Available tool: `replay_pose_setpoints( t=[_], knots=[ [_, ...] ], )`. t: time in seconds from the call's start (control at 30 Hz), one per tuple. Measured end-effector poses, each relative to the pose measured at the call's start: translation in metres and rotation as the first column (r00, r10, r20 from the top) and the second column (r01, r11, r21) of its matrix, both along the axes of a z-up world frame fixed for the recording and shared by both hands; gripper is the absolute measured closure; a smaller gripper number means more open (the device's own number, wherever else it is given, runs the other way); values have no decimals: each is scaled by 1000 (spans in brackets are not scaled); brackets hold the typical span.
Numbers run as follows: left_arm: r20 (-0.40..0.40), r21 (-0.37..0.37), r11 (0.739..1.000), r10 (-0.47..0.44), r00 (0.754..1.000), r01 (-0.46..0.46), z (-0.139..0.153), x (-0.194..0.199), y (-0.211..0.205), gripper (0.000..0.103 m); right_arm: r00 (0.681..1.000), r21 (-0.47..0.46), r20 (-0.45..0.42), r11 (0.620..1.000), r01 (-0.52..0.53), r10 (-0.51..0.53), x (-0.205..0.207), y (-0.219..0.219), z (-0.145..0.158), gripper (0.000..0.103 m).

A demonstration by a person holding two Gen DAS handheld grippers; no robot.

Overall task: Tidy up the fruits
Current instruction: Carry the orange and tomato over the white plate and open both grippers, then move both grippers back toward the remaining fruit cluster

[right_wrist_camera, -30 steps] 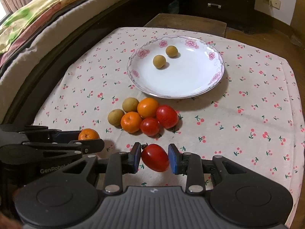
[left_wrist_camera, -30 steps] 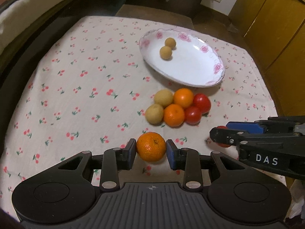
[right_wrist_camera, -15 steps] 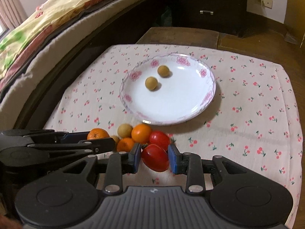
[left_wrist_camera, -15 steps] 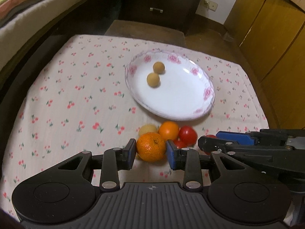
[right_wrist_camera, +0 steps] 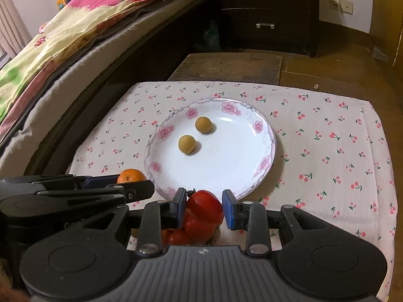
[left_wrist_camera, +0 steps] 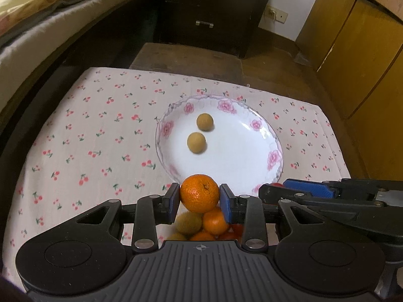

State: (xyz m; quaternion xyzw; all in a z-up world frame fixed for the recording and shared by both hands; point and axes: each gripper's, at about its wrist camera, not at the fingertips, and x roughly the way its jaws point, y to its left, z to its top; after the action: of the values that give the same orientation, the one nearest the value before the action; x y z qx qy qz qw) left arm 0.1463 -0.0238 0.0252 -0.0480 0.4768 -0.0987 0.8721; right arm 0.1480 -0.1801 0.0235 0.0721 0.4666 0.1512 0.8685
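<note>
**Both grippers loaded at the plate's near rim**

Here the left gripper [left_wrist_camera: 199,199] is clamped narrowly on a mandarin [left_wrist_camera: 199,193], blue pads pressed to both of its sides, and it hangs in the lower centre of the left wrist view just short of the near rim of the plate [left_wrist_camera: 254,151]. The right gripper [right_wrist_camera: 203,207] is closed the same way on a red tomato [right_wrist_camera: 204,205], low in the centre of its own view, also at the plate's near edge. The two grippers sit side by side and close together; in the left wrist view the right one enters from the lower right.

The plate is white with pink flowers round the rim and holds two small tan fruits [left_wrist_camera: 196,142] in its upper left part, near each other but not touching. The rest of its white floor, centre and right, is bare.

Below the held fruit, the remaining pile [left_wrist_camera: 204,224] of mandarins, tan fruits and tomatoes shows partly behind the fingers.

The table [left_wrist_camera: 83,136] carries a cherry-print cloth with wide bare stretches left and right of the plate. Its far edge lies in the upper middle of each frame; a bed [right_wrist_camera: 63,45] borders the left side and a dark dresser [right_wrist_camera: 267,12] stands beyond.
</note>
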Motion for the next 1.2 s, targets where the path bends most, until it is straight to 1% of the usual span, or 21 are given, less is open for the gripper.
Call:
replay_pose_setpoints(
  t=[0.27,0.53,0.73,0.83,1.07,1.2],
  knots=[
    [-16,-3,1000,7,1000,-7,-8,17,-2,61,1000,11,-14,1000,19,-19,18,-4,-9,71],
    [-33,9,1000,5,999,-4,-17,25,-6,61,999,9,-20,999,38,-38,32,-7,-20,71],
    [-18,-1,1000,7,1000,-7,-15,27,-5,61,999,16,-21,999,43,-42,36,-8,-23,70],
    [-9,8,1000,3,1000,-3,-14,26,-7,61,999,17,-19,999,43,-43,36,-8,-23,70],
    [11,-11,1000,15,1000,-15,-7,26,-3,61,998,22,6,998,67,-67,36,-14,-17,70],
    [32,-3,1000,8,999,-8,-1,23,-3,60,997,27,15,996,82,-82,35,-19,-12,70]
  ],
)
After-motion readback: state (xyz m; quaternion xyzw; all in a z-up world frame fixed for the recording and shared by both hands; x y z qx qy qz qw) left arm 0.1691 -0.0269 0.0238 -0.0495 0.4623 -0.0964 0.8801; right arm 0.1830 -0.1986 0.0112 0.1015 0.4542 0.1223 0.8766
